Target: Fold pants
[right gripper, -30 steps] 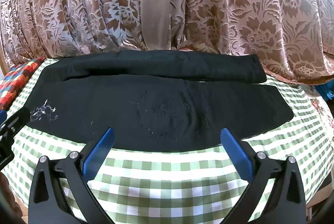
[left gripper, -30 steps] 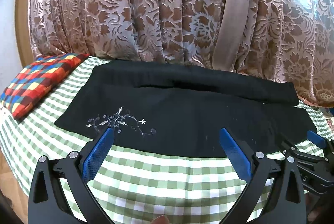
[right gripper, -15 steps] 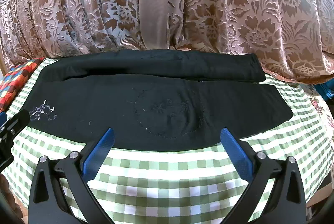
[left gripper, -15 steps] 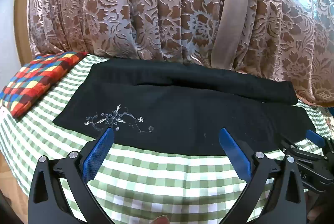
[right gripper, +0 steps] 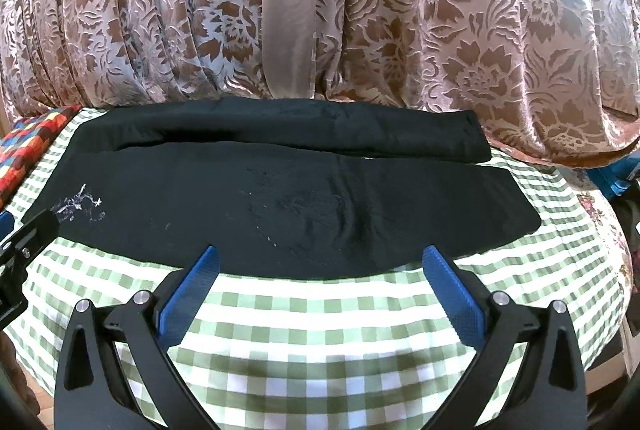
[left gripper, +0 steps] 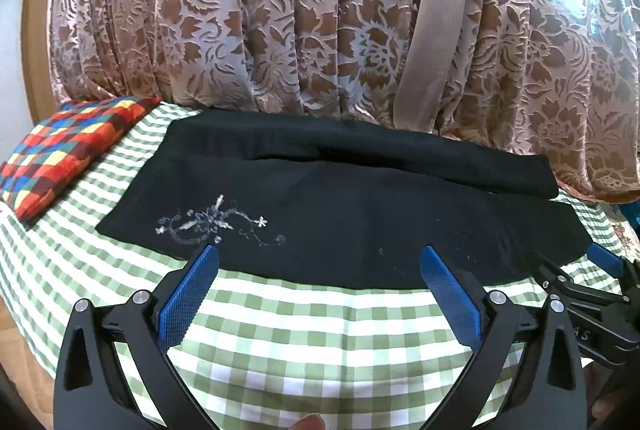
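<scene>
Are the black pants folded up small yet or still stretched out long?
Still long: the black pants lie flat across the checked cloth, one leg beside the other.

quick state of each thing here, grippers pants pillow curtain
left hand-held gripper: open, empty, above the cloth
right hand-held gripper: open, empty
black pants: laid flat, far edge folded over
checked pillow: lying flat beside pants
floral curtain: drawn shut
</scene>
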Demonstrator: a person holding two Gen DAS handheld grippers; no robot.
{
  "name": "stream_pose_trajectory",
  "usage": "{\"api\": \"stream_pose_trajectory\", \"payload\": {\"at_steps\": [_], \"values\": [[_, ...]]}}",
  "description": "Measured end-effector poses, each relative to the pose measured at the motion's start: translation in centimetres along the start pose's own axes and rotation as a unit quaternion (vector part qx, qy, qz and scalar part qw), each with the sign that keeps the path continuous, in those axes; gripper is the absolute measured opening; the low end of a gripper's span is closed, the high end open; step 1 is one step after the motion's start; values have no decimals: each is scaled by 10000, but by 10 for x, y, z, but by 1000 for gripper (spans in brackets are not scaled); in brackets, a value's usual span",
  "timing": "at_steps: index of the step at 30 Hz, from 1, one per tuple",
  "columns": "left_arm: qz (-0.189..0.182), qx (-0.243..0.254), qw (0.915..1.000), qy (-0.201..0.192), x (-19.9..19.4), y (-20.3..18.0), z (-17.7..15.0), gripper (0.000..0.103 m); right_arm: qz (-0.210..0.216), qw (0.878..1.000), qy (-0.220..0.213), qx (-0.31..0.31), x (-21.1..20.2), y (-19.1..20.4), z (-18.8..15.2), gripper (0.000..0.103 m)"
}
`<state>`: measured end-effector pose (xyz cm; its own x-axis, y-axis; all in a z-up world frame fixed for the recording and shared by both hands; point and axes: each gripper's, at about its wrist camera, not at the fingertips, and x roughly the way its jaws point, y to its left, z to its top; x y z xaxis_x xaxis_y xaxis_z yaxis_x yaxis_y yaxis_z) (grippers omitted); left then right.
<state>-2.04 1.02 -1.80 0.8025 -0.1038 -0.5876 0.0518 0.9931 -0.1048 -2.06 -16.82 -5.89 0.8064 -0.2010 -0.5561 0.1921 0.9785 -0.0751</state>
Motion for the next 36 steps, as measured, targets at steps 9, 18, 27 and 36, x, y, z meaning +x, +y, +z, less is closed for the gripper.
{"api": "stream_pose_trajectory", "payload": {"at_steps": [9, 18, 27, 36], "values": [[-173, -97, 9998, 42, -2, -1, -5, 100, -166, 9997, 112, -124, -5, 0, -8, 101], [-263, -121, 9994, 185, 3, 3, -10, 100, -186, 9994, 243, -134, 4, -2, -11, 101], [-174, -145, 9981, 579, 25, 16, -18, 100, 0, 9982, 550, 218, 34, -19, -16, 101], [-578, -1425, 9824, 1057, 46, 111, -20, 100, 2271, 9431, 1057, 2185, 68, -109, -21, 101]]}}
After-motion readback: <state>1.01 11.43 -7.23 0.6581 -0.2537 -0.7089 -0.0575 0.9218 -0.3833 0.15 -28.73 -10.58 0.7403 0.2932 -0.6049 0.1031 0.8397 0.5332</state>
